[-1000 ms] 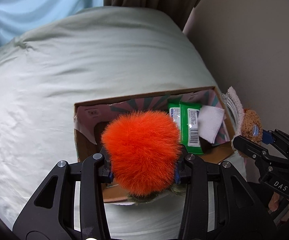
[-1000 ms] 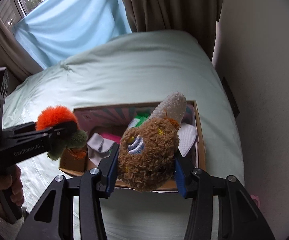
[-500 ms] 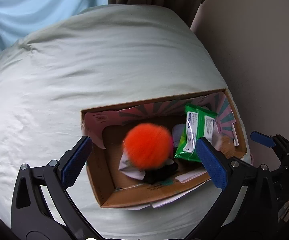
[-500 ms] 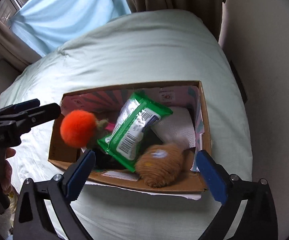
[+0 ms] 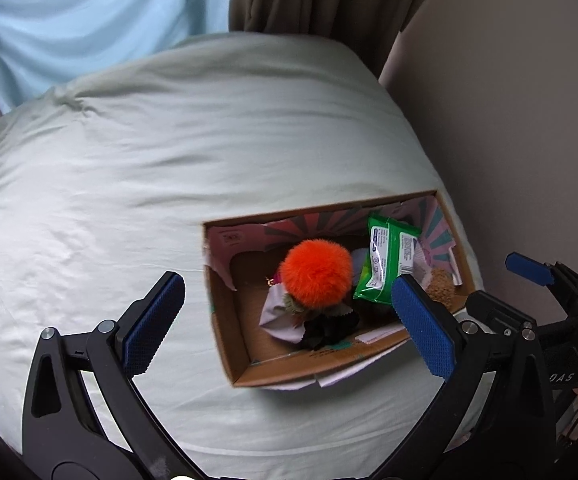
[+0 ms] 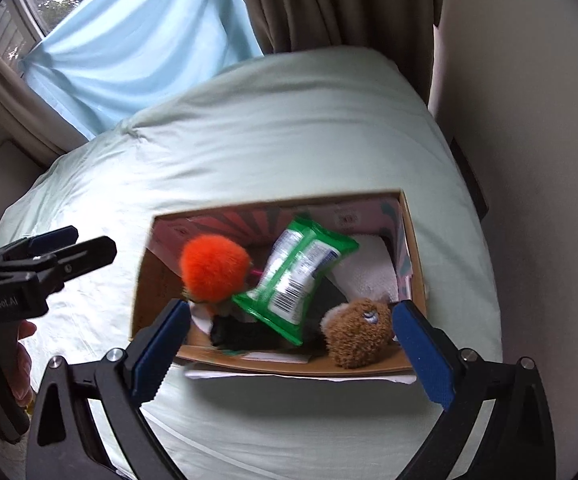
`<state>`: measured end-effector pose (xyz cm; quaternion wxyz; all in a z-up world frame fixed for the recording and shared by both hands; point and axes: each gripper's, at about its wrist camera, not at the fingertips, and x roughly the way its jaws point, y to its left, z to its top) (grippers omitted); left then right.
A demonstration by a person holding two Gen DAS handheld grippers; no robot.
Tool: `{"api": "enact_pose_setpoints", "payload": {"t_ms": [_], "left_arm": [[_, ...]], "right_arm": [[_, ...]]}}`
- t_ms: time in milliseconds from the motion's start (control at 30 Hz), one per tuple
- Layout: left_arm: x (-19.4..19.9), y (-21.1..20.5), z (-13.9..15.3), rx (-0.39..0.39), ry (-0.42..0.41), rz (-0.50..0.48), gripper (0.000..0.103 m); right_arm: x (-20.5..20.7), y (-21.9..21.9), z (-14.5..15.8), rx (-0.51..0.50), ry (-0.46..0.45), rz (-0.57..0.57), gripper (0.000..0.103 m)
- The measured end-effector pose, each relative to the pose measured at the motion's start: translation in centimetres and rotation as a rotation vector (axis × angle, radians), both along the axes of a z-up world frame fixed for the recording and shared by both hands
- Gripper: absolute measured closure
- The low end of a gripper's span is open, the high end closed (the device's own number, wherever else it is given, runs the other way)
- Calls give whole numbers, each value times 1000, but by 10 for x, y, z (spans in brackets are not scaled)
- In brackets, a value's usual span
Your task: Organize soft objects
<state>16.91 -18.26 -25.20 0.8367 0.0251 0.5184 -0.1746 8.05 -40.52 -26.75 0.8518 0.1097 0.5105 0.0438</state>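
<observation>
An open cardboard box sits on the pale green bed. Inside lie an orange fluffy toy, a green wipes pack, a brown plush toy, white cloth and something dark. My left gripper is open and empty above the box's near edge. It also shows in the right wrist view. My right gripper is open and empty above the box's near side. It shows at the right in the left wrist view.
The bed spreads wide to the left and beyond the box. A beige wall runs close along the right. Brown curtains and a light blue drape hang behind the bed.
Both grippers opened and let go: the orange toy and the brown plush dropped into the box. Both grippers then rose and pulled back.
</observation>
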Motion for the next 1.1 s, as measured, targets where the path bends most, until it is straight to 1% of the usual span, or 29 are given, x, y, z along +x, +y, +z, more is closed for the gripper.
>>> {"api": "enact_pose_setpoints", "payload": {"t_ms": [133,267,300,333,367,500,633,700,800,900,1000,1100], "left_arm": [[-15,27,40,-28,-41,14,0],[-34,62,87,-37,-96,41,0],[-38,70,97,-42,-110,48,0],[-42,79,108,-48,-126,56,0],[-48,91,122,-48,-149,69,0],[-67,131,167,-52,-237,123,0],[-92,172,205,-58,-327,184,0],[-107,188,221,-64,-382,202,0],[-127,210,235,-59,-429,223,0],[-143,221,240,-45,-463,242,0],[-156,222,239,-23,-491,248,0],[-162,224,235,-17,-501,245,0]], "right_arm": [[-5,18,41,0,-52,-2,2],[-11,43,91,-1,-113,-16,3],[-13,52,108,0,-136,-18,2],[-15,58,117,-3,-148,-17,3],[-17,69,133,-13,-171,-13,3],[-26,104,179,-24,-236,9,3],[-40,136,214,-32,-304,32,2],[-46,147,226,-39,-332,32,3],[-61,164,238,-72,-373,21,2],[-76,180,242,-127,-402,20,3],[-87,190,242,-142,-417,23,3],[-93,195,240,-159,-423,24,3]]}}
